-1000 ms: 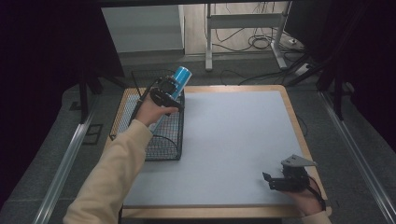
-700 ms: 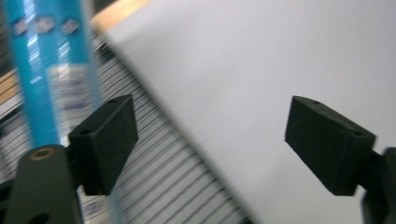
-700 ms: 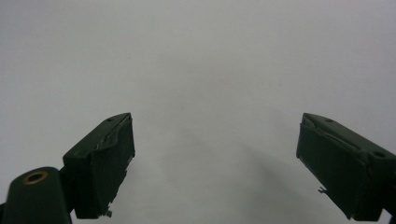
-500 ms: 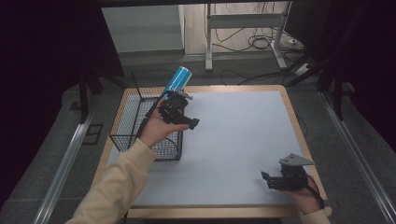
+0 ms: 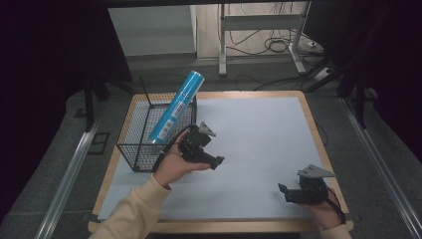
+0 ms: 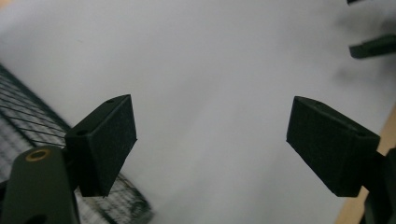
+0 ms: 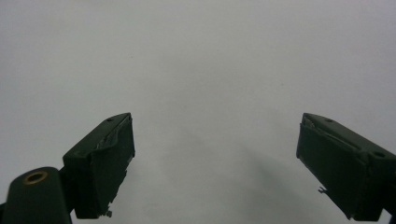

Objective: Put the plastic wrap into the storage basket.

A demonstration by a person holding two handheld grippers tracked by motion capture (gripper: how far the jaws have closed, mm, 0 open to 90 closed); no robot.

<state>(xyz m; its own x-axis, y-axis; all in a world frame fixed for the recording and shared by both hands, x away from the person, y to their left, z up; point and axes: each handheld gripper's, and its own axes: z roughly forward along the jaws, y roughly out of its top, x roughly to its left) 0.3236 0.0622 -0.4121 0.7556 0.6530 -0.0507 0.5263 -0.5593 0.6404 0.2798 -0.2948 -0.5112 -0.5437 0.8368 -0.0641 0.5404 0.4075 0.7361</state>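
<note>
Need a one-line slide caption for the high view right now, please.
Blue can leans tilted in the wire basket; open left gripper hangs beside it over the white mat, right gripper near the front edge.

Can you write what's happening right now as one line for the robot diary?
left gripper: open, empty, beside wire basket | blue can: leaning in basket, sticking out the top | right gripper: open, empty, over grey mat

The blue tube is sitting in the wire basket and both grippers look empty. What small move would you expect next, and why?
Probably the left gripper settles onto the white mat beside the wire basket. The blue tube already leans inside the basket, both grippers are open and hold nothing, and the right gripper is low at the near edge.
</note>
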